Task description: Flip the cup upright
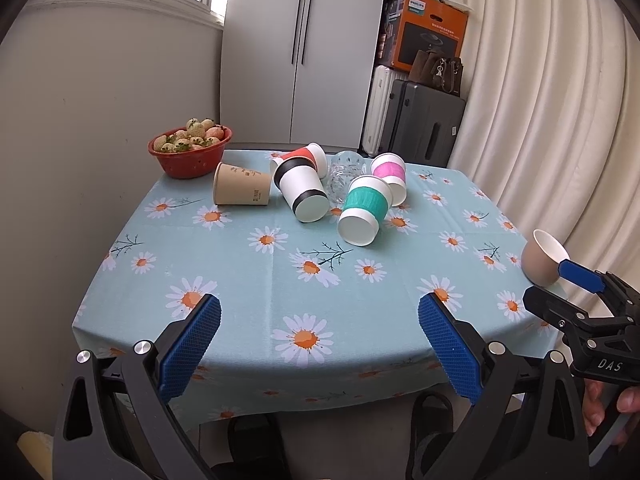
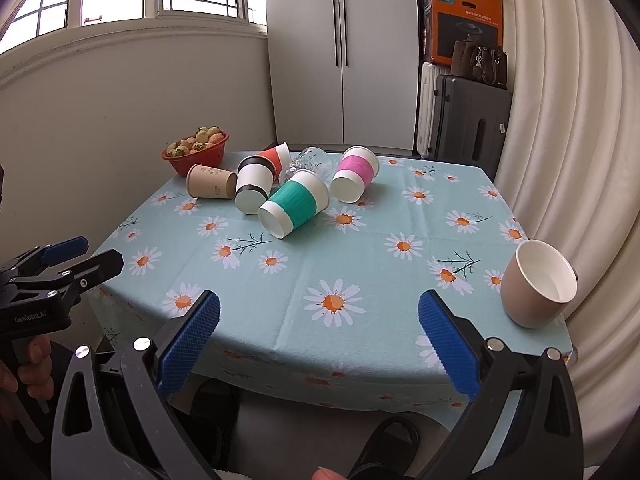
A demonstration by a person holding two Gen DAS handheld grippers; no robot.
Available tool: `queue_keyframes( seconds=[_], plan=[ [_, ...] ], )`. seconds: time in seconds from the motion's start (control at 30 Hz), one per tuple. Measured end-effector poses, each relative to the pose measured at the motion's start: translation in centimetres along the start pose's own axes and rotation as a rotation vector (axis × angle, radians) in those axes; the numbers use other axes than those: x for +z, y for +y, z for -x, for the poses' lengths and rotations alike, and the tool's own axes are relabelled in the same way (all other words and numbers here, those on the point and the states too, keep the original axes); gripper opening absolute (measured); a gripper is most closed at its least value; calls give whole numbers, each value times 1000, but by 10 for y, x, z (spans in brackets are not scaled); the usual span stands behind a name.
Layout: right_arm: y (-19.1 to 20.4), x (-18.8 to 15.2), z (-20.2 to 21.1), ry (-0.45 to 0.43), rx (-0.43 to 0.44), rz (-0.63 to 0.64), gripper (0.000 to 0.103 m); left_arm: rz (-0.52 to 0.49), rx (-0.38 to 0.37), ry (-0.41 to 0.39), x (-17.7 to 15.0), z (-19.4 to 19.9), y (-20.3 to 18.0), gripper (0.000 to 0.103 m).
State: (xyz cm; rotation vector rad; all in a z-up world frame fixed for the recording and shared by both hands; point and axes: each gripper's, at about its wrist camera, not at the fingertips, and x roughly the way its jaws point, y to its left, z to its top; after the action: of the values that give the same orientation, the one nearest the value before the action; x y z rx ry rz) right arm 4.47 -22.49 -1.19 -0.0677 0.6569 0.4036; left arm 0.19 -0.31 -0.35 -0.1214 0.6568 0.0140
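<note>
Several cups lie on their sides at the far middle of the daisy tablecloth (image 1: 240, 264): a brown paper cup (image 1: 242, 189), a black-banded white cup (image 1: 302, 192), a red-banded cup (image 1: 308, 155), a clear glass (image 1: 346, 174), a green-sleeved cup (image 1: 364, 210) and a pink-sleeved cup (image 1: 390, 176). A beige cup (image 2: 538, 284) stands upright at the table's near right corner. My left gripper (image 1: 320, 344) is open and empty over the near edge. My right gripper (image 2: 320, 344) is open and empty, to the left of the beige cup.
A red bowl of strawberries (image 1: 190, 150) sits at the far left corner. A white cabinet (image 1: 304, 52), suitcases (image 1: 420, 120) and boxes stand behind the table. A curtain (image 1: 540, 100) hangs on the right. Slippers lie on the floor below the near edge.
</note>
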Motion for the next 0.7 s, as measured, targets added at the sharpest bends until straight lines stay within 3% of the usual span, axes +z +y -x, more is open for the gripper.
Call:
queue_keyframes(
  seconds=[0.17,0.43,0.7],
  plan=[
    [-3,0,-1,8,6,-9,99,0,-5,5,0,-1,-1,97],
    [-11,14,-18,65,27,-24,99,30,-74,61,18,-14,6,97],
    [-44,88,-86,149,63,-98,98,-7,-142,66,69,-46,9,97]
  ],
)
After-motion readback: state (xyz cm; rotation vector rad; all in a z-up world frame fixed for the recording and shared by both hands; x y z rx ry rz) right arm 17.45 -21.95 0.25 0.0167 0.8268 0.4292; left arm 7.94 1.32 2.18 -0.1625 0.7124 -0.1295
